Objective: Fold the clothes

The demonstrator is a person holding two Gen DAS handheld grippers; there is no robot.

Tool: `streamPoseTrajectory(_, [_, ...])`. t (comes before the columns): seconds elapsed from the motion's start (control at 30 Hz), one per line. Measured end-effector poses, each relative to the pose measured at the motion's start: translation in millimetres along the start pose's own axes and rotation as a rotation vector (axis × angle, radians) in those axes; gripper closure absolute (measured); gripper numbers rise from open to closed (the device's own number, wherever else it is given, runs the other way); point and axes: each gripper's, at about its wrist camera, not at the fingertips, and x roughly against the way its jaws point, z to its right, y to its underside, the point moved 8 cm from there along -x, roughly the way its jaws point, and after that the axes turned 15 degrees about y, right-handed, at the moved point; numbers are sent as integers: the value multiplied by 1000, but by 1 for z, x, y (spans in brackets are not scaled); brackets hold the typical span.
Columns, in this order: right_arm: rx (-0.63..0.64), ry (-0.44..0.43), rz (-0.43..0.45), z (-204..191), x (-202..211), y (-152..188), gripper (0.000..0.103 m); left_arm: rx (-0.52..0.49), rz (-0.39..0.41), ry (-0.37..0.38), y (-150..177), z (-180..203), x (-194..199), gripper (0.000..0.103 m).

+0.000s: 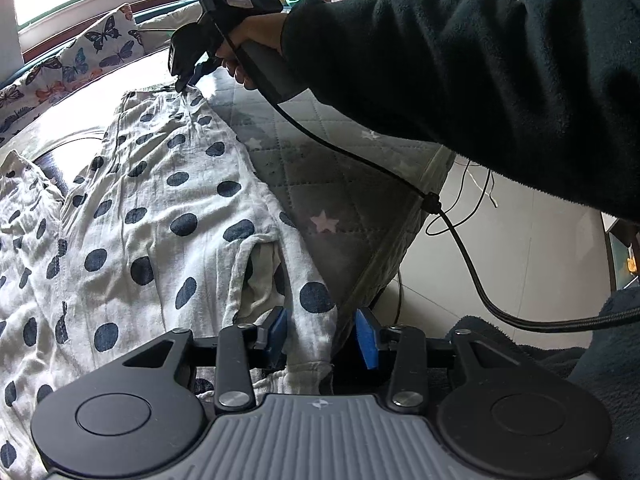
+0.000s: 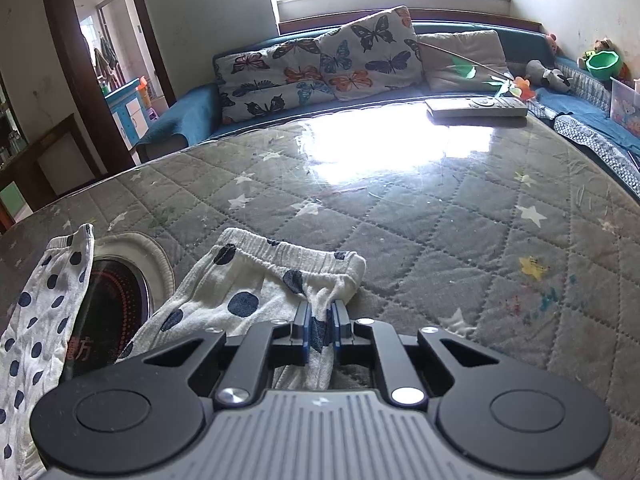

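the polka-dot trousers [image 1: 160,208] lie spread out along the quilted grey star-print cover [image 2: 400,216] of the worktop, white cloth with dark blue spots, rumpled. the left gripper [image 1: 322,332] sits low at the near hem of one trouser leg, its blue pads [image 1: 366,338] apart with the leg end lying between them; nothing is pinched there. the right gripper [image 2: 322,322] is at the far end, clamped tight on the elastic waistband at its corner, the blue pads [image 2: 306,320] pressed together on a fold of spotted cloth. from the left wrist view a hand [image 1: 256,40] in a dark fleece sleeve [image 1: 480,80] holds that right gripper, a black cable [image 1: 460,240] trailing down from it. beside the waistband a round opening in the cover shows a dark glass plate [image 2: 116,300] with red dotted rings. a butterfly-print cushion [image 2: 320,64] leans on the sofa beyond, and a remote control [image 2: 476,107] lies on the worktop's far edge.
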Motion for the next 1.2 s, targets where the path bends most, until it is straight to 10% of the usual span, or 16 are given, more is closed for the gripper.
streamPoseTrajectory(0.3, [5, 9, -3, -1, 0, -2, 98, 40, 50, 19, 0, -8, 9, 90])
streamPoseTrajectory(0.67, [-3, -5, 21, -10, 19, -23, 100, 100, 191, -29, -3, -25, 55, 92])
streamPoseTrajectory(0.97, [16, 6, 40, -25, 26, -35, 100, 116, 207, 16, -5, -19, 57, 88])
streamPoseTrajectory(1.07, [24, 12, 46, -30, 28, -37, 100, 98, 167, 45, -7, -10, 42, 65])
streamPoseTrajectory(1.2, [32, 19, 48, -34, 28, -38, 100, 47, 132, 42, -10, -1, 30, 64])
